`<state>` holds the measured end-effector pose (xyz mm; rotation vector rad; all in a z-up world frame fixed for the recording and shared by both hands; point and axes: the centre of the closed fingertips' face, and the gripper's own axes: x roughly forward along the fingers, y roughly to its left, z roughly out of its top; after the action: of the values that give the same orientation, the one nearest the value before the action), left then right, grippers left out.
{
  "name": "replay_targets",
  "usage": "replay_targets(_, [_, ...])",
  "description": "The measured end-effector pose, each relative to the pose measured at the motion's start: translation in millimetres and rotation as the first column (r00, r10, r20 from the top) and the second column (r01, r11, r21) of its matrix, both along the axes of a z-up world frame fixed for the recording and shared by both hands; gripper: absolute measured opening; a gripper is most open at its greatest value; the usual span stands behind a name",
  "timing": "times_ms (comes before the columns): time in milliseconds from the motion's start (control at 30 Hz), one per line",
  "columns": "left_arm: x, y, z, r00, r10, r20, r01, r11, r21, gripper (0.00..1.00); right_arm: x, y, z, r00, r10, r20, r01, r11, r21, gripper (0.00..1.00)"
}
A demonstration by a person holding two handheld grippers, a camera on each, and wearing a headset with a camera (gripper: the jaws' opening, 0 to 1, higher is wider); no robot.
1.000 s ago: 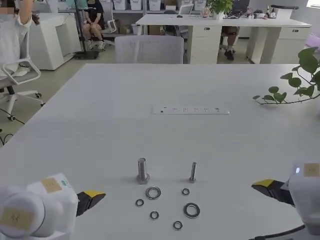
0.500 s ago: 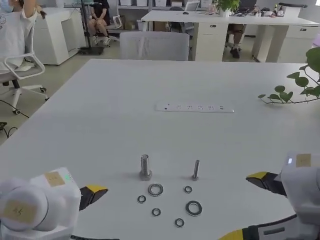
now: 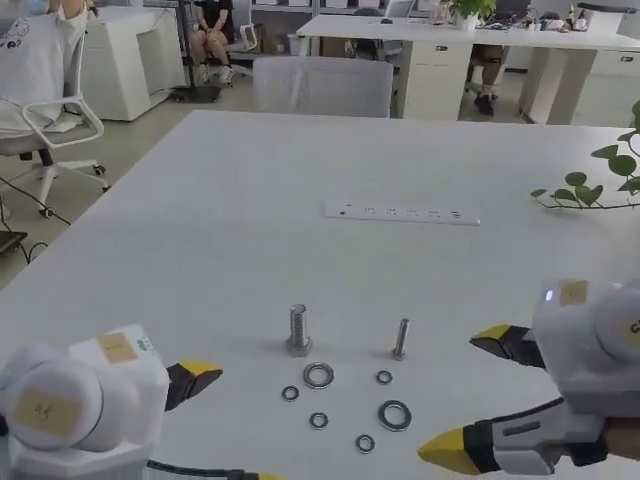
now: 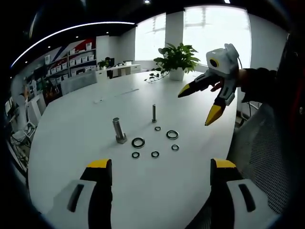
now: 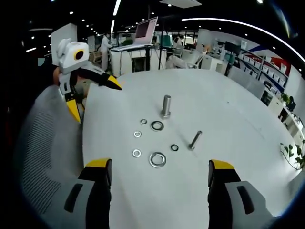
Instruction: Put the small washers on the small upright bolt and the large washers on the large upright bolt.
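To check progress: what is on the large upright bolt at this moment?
Nothing. The large upright bolt has a bare shaft; the six washers lie flat on the table nearby. Nothing covers the bolt from view.

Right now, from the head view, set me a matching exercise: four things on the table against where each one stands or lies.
Things:
1. large bolt
2. small bolt
3. power strip
4. plant

Places:
A. lying flat, beyond both bolts
B. upright, right of the other bolt
C. leaves over the right edge of the table
D. upright, left of the other bolt

Pairs: 1-D, 2-B, 3-A, 4-C
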<state>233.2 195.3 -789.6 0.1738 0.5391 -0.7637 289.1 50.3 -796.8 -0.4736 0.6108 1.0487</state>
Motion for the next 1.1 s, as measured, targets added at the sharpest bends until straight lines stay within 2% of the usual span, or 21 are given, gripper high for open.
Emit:
replay_targets(167, [0.5, -0.1, 0.5, 1.000, -0.001, 0.000, 0.001, 1.000, -0.001, 0.85, 5.5, 6.0, -1.0, 1.000, 0.020, -0.015, -0.021, 1.000, -0.022, 0.76])
replay_targets(500, [0.0, -1.1, -0.7, 1.000, -0.009, -0.006, 0.009, 1.000, 0.000, 0.84, 17.0, 11.1, -7.8, 0.999, 0.052, -0.005, -0.052, 0.994, -0.094, 0.54])
replay_targets(633, [0.1, -1.9, 0.3, 1.000, -0.007, -0.004, 0.007, 1.000, -0.004, 0.84, 20.0, 15.1, -11.4, 0.998, 0.057, -0.018, -0.058, 0.993, -0.099, 0.50])
replay_targets(733, [0.1, -1.9, -0.4, 1.000, -0.007, -0.005, 0.007, 1.000, -0.002, 0.84, 25.1, 17.7, -13.1, 0.998, 0.058, -0.010, -0.059, 0.992, -0.114, 0.44])
replay_targets(900, [-0.1, -2.4, -1.1, 1.000, -0.010, -0.008, 0.010, 1.000, -0.001, 0.83, 34.6, 21.2, -19.2, 0.997, 0.072, -0.003, -0.072, 0.984, -0.163, 0.35])
replay_targets(1100, [0.8, -1.4, -2.0, 1.000, -0.008, -0.010, 0.008, 1.000, 0.001, 0.83, 42.4, 26.8, -28.2, 0.996, 0.086, -0.014, -0.087, 0.977, -0.194, 0.31])
